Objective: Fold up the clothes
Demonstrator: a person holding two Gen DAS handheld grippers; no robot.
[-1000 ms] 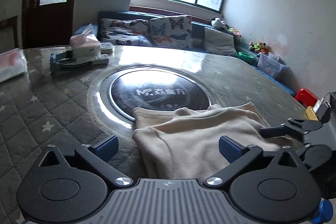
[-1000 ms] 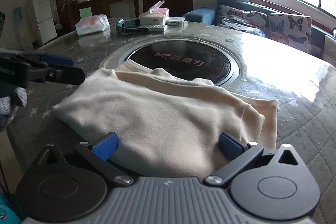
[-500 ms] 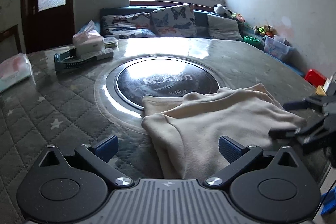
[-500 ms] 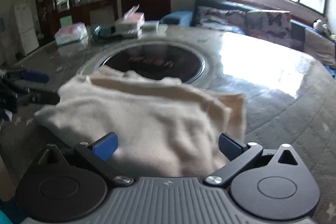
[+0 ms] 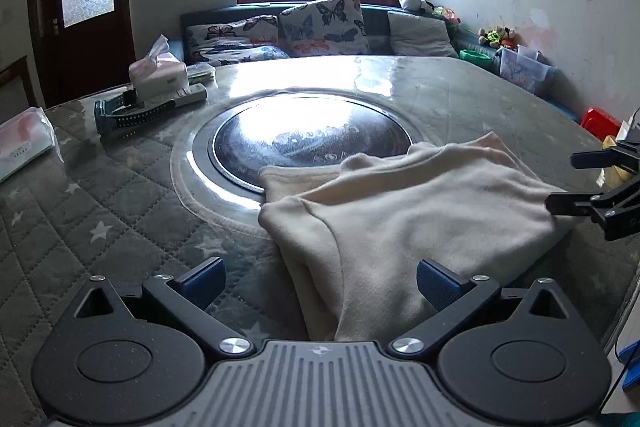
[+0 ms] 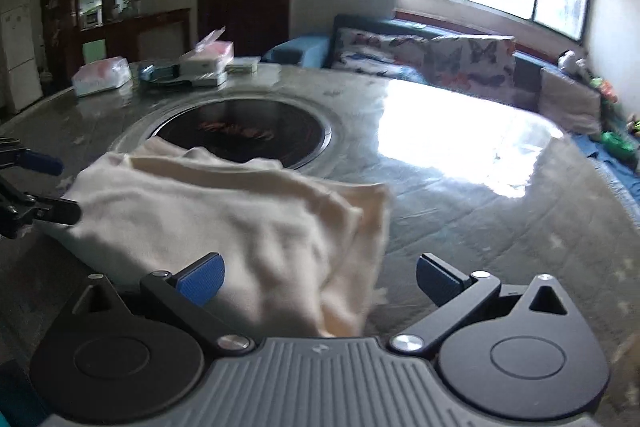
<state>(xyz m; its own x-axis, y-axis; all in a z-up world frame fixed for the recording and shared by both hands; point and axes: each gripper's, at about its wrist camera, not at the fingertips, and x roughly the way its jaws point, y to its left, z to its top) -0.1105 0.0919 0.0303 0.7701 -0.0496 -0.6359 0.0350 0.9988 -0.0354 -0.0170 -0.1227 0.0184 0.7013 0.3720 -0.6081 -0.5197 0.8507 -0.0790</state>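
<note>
**Folded garment at the near edge, both grippers spread and empty**

A round surface [image 5: 460,95] under a quilted, star-patterned cover fills a living room, with a sofa and bright window behind it. A dark glass disc [image 5: 312,139] is set in its middle. A tissue box [image 5: 158,75] sits at about 10 o'clock from the disc in the left wrist view — well apart from the work.

The cream garment [image 5: 400,219] lies in a layered bundle at roughly 5 o'clock from the disc, its far edge overlapping the disc's rim. It probably sits there because that side is nearest the person.

The left gripper [image 5: 320,277] stands wide, holding nothing, with the cloth's near corner running between its fingers. The right gripper [image 6: 320,277] is equally wide and empty, and the cloth's other end lies between and under its fingers. Each faces an opposite end — a fit stance, I judge, for pinching both ends for another fold or straightening.
</note>
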